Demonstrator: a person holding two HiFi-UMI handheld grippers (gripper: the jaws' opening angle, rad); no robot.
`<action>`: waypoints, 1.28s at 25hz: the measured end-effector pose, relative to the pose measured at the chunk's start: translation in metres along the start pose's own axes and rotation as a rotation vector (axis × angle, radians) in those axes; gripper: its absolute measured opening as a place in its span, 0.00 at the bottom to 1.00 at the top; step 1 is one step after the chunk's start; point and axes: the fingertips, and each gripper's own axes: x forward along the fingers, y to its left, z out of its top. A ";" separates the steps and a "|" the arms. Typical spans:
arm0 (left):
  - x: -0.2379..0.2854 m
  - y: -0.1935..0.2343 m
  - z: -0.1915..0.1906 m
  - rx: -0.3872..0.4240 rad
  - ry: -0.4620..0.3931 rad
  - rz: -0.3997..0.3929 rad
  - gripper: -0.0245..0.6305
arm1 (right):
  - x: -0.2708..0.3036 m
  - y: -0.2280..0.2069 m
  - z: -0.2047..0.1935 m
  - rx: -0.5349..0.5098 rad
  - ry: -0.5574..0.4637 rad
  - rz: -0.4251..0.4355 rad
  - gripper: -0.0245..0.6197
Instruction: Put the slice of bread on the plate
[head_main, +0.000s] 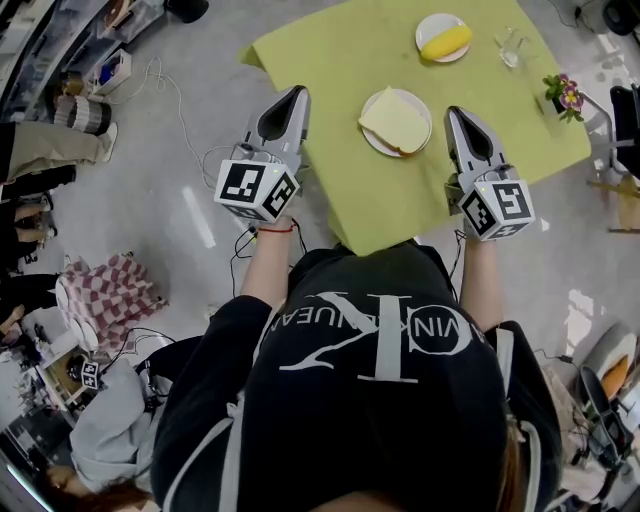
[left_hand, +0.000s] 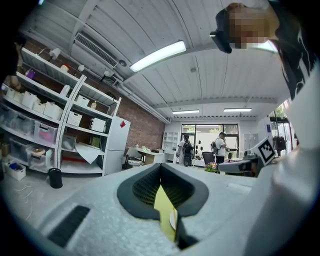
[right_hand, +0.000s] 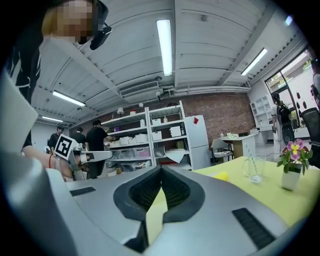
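Observation:
A pale yellow slice of bread lies flat on a white plate near the front of the green-clothed table. My left gripper hovers off the table's left edge, shut and holding nothing. My right gripper hangs just right of the plate, over the cloth, also shut and empty. In the left gripper view the jaws meet at the tip, and a strip of green cloth shows below them. The right gripper view shows the same closed jaws. Both grippers point roughly level.
A second white plate with a yellow item sits at the back of the table. Beside it are a clear glass and a small flower pot at the right edge. Cables lie on the floor to the left, and people stand by the shelves.

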 end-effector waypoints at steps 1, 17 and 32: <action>0.000 0.001 0.002 0.001 -0.003 0.003 0.05 | 0.000 0.000 0.002 0.000 -0.006 0.000 0.04; -0.006 0.012 0.025 0.015 -0.054 0.043 0.05 | 0.006 0.006 0.026 -0.014 -0.087 0.021 0.04; -0.014 0.025 0.035 0.028 -0.079 0.127 0.05 | 0.016 0.010 0.033 -0.027 -0.105 0.054 0.04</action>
